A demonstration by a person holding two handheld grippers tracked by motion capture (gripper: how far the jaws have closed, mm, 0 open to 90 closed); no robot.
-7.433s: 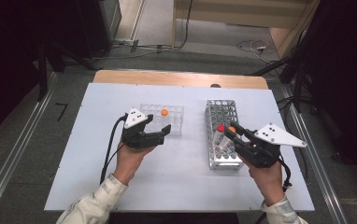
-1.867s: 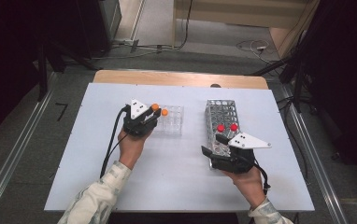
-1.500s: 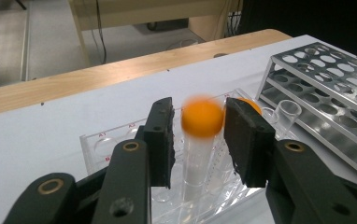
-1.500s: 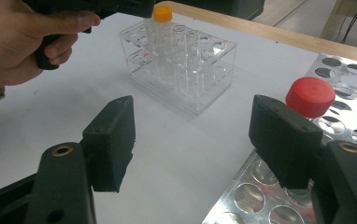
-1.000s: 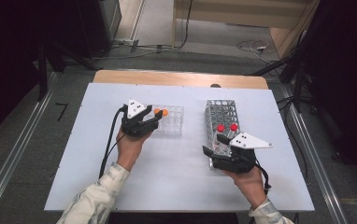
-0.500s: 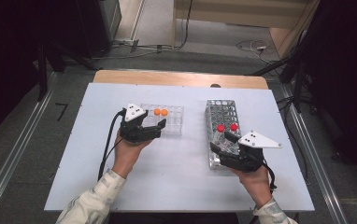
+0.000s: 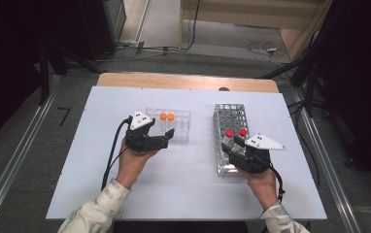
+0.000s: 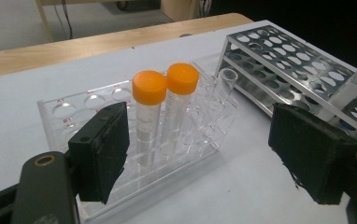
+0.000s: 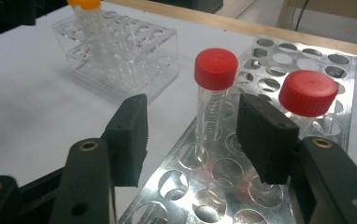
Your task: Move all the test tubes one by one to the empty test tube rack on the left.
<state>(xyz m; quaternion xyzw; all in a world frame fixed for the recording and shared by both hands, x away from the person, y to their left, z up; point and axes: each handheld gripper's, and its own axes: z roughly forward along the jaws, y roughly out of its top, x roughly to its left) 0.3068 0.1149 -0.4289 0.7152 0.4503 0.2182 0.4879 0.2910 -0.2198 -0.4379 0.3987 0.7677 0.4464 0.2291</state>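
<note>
I note both forearms entering from the near edge of the white worktop (image 7: 188, 194), the left gripper (image 7: 160, 140) with jaws wide open just beside the clear rack (image 7: 179, 127) holding two orange-capped tubes (image 8: 165, 109), the right gripper (image 7: 232, 145) with jaws open, flanking one red-capped tube (image 9: 215, 100) in the metal rack (image 7: 232, 116).

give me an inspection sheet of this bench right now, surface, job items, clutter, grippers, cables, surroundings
Surface: white table, wooden strip along the far edge.
Job's things: clear rack holding two orange-capped tubes; metal rack holding two red-capped tubes.
Clutter: nothing seen.
Grippers: left gripper open, near the clear rack; right gripper open, a red-capped tube between its jaws, untouched.
Cables: black cable trails from the left gripper; more lie on the floor beyond.
Surroundings: grey floor, dark stands, metal rails at both sides.
</note>
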